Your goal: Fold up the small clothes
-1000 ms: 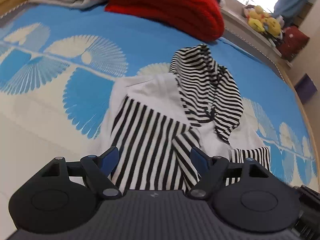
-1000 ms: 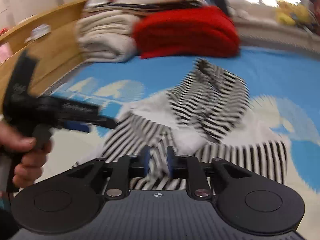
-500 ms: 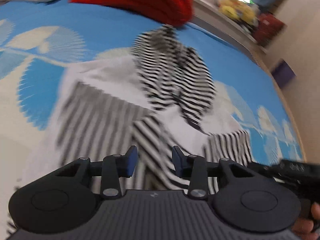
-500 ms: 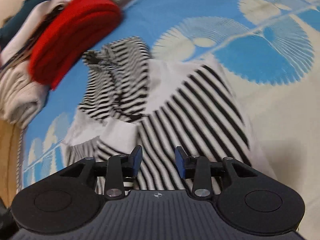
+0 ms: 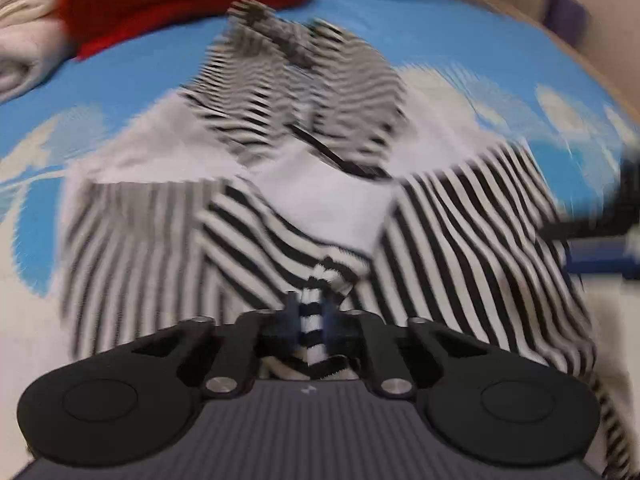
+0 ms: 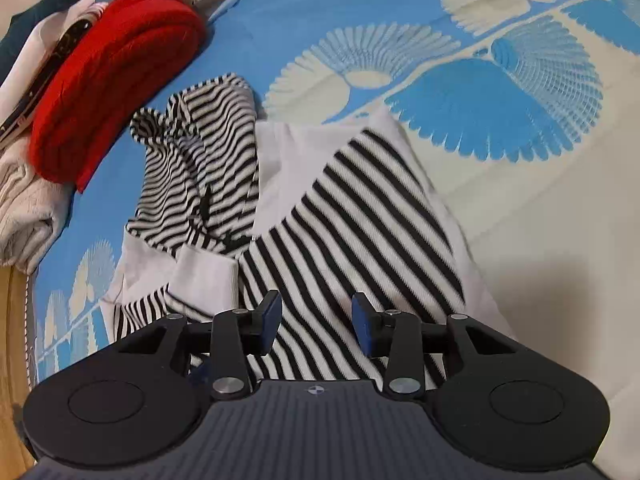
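Presently: left tool (image 5: 311, 314) clenched on the striped garment's (image 6: 360, 216) cuff for folding inward; right tool (image 6: 316, 322) released, above its body.

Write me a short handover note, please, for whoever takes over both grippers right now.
Left gripper: shut on a striped cuff of the hoodie.
Right gripper: open, low over the hoodie's striped body, holding nothing.
The hoodie lies on the blue bedspread, hood toward the red knit and the cream pile.
Done: one sleeve is gripped; the left view is blurred, so how far it is folded cannot be told.
Left: lay the sleeves across the body, then fold the hood and hem in.
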A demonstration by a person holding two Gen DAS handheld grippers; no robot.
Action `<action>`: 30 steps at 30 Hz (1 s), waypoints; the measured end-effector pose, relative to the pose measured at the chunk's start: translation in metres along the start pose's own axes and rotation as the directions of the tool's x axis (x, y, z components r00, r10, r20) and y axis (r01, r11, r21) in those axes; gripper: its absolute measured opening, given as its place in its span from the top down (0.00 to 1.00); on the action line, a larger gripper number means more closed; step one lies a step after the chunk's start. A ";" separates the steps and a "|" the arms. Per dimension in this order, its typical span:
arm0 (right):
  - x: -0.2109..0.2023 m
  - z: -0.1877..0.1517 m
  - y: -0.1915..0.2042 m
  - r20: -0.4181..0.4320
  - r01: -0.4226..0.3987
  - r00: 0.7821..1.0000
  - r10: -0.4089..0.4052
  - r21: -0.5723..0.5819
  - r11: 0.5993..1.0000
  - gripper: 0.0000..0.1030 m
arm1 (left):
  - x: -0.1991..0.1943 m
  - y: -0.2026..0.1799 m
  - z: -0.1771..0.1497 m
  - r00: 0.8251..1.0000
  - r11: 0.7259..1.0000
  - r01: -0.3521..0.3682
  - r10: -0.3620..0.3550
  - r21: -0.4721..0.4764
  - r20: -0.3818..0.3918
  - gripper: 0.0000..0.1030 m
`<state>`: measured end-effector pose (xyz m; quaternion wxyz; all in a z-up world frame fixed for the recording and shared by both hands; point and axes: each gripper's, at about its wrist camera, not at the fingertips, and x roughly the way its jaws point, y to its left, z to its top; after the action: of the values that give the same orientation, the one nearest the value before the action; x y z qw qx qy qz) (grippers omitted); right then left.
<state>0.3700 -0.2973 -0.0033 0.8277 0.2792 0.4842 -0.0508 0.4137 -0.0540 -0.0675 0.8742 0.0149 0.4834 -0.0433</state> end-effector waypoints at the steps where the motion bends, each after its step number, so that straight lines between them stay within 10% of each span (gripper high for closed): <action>1: 0.002 -0.001 -0.001 -0.016 -0.005 1.000 0.005 0.008 1.000 0.61 | -0.010 0.015 0.003 1.000 0.997 0.009 -0.008 -0.083 0.007 0.91; 11: 0.013 -0.016 -0.006 -0.072 -0.013 0.997 0.022 0.130 0.991 0.60 | -0.055 0.139 -0.005 1.000 0.851 0.007 -0.013 -0.525 -0.008 0.79; 17: 0.029 -0.026 0.012 -0.092 -0.078 0.992 0.088 0.111 0.991 0.59 | -0.057 0.144 0.003 0.997 0.854 0.079 -0.069 -0.515 0.038 0.72; 30: 0.079 -0.059 0.075 -0.121 -0.097 0.988 0.093 -0.026 0.995 0.56 | -0.078 0.206 0.018 0.993 0.817 0.015 0.053 -0.576 0.101 0.71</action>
<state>0.3924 -0.1894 -0.0604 0.8031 0.2912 0.5196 0.0131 0.4060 0.1549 0.0047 0.8639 -0.2475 0.4238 0.1129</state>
